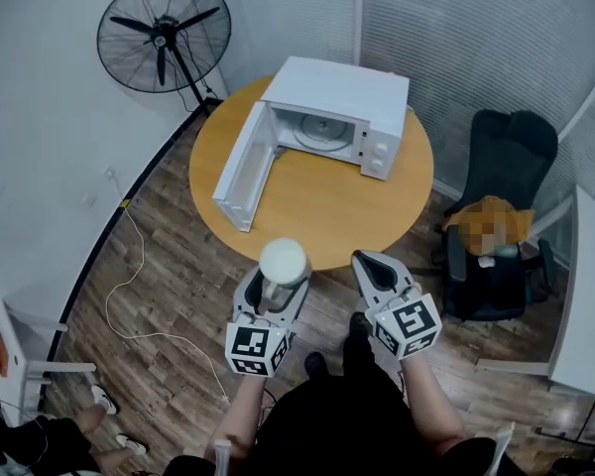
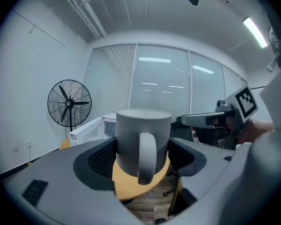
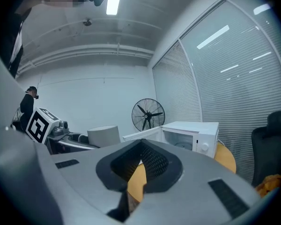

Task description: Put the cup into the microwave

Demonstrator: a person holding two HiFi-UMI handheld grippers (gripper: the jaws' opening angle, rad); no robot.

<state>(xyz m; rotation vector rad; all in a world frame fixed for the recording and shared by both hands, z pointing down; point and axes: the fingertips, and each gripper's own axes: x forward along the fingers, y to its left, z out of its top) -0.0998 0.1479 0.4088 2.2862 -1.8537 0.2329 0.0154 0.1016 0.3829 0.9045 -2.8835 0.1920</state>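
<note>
A pale grey cup with a handle stands upright between the jaws of my left gripper, held in the air just short of the round wooden table's near edge. In the left gripper view the cup fills the middle, handle toward the camera, with the left gripper shut on it. The white microwave stands at the table's far side, its door swung open to the left and the turntable showing. My right gripper hovers beside the cup, shut on nothing; its own view shows the right gripper with jaws together.
A black standing fan is behind the table at the left. A black office chair sits to the right, beside a white desk. A white cable trails over the wooden floor at the left.
</note>
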